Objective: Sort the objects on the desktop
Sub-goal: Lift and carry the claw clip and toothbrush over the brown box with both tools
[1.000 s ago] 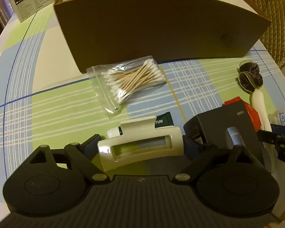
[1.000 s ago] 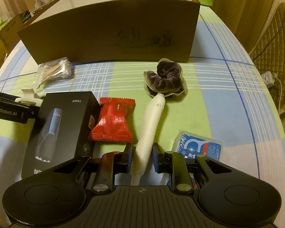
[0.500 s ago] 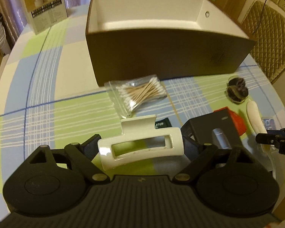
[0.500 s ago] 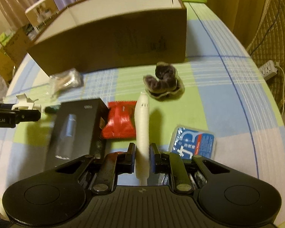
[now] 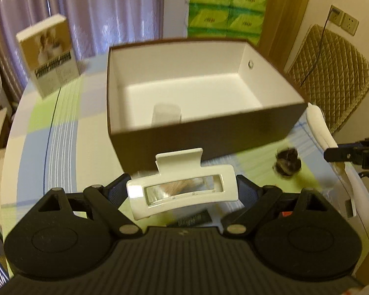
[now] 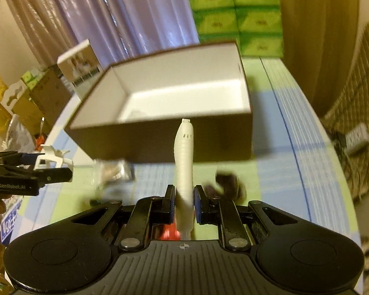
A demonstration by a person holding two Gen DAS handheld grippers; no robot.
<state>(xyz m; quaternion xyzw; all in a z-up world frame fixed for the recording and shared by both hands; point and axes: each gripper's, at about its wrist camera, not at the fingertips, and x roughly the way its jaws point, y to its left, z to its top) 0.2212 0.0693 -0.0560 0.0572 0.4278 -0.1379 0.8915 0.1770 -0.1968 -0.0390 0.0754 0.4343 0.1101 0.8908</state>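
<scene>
Two handheld claws hover above a checked tabletop [image 5: 61, 132], each carrying something toward an open brown box [image 5: 209, 132] with a white interior. The left claw [image 5: 183, 194] is clenched on a white hair clip [image 5: 182, 191], held crosswise between its pads, just short of the box's near wall. The right claw [image 6: 184, 202] grips a long white pen-shaped device [image 6: 184, 162] near its lower end, so most of it stands upright and unsupported above the jaws. One small clear item [image 5: 166, 114] already lies inside the box. A dark scrunchie [image 5: 286, 163] and a bag of cotton swabs [image 6: 113, 172] remain on the tabletop.

Both loads look low against the box rim; moving forward without more lift could knock them loose. The tall device may pivot in its narrow grip. The claws could also collide over the opening.
</scene>
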